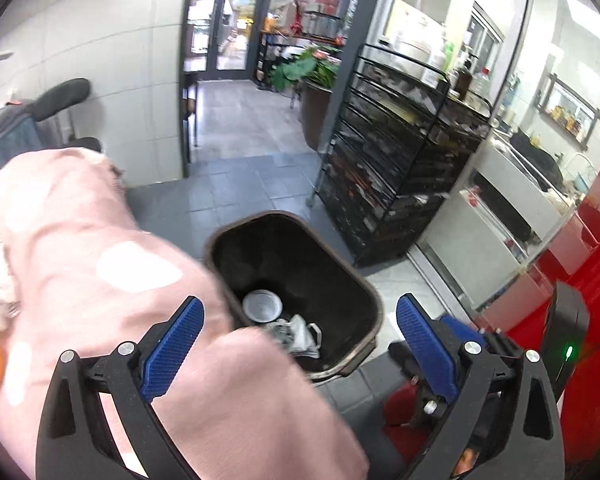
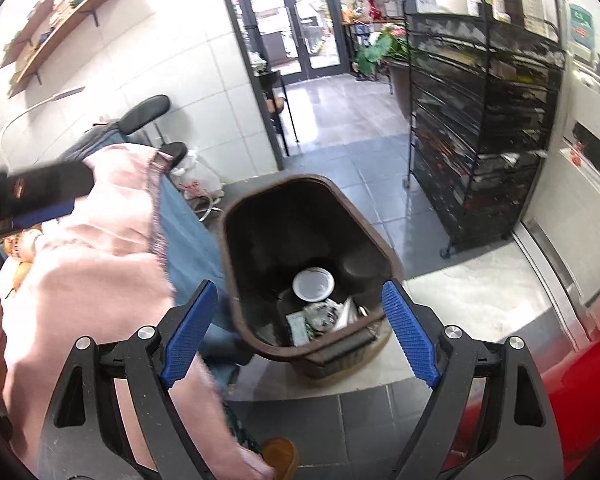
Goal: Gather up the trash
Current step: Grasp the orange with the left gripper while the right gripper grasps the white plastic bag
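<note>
A matt brown plastic bin holding crumpled paper stands on smooth grey floor tiles, beside soft pink cloth and ribbed blue gripper pads.

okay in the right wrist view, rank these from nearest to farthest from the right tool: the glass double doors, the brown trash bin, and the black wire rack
From the right tool:
1. Brown trash bin, directly ahead and below.
2. Black wire rack, beyond the bin, on the right.
3. Glass double doors, at the far end of the hallway, top centre.

You see a white tiled wall, grey floor tiles, a black wire rack and glass doors.
</note>
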